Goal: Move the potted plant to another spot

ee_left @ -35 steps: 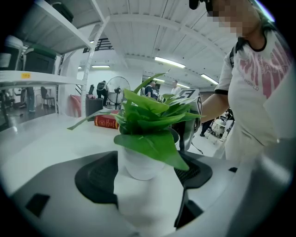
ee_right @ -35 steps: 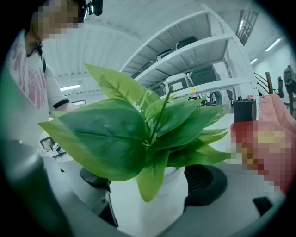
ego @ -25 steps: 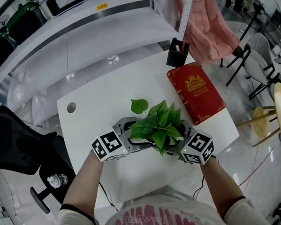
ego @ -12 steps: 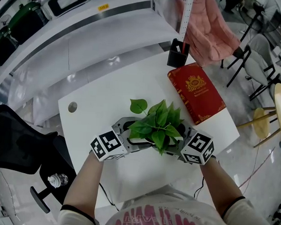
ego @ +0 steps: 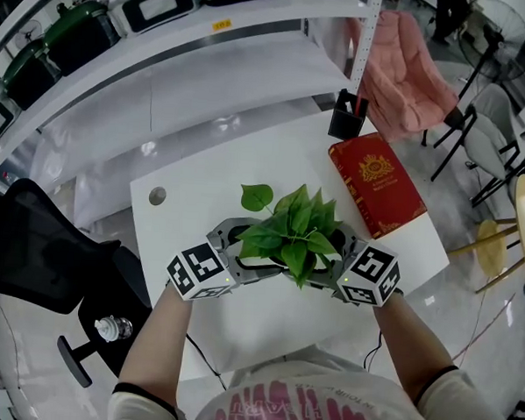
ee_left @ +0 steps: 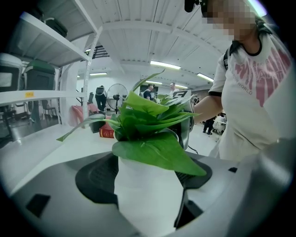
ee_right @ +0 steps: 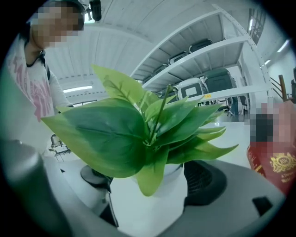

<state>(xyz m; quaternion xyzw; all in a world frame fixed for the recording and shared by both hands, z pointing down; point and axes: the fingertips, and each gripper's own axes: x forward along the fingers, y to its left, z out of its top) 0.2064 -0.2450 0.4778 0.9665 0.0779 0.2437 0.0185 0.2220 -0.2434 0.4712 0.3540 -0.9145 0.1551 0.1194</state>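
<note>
White surface [ego: 212,171], red book [ego: 378,184] and black pen holder [ego: 347,117] sit further right and lower in the head view than a second ago, and the round hole [ego: 157,195] in the surface has shifted right likewise. The potted plant [ego: 292,233] and both tools keep their place in that view. Left tool [ego: 241,250]: jaws closed against the two sides of the white pot [ee_left: 148,194], pads touching it. Right tool [ego: 337,263]: jaws likewise clamped on the pot from the opposite side. The plant stands upright between the two tools, over the near middle of the surface, apart from the book. Whether the pot's base touches the surface cannot be told.
</note>
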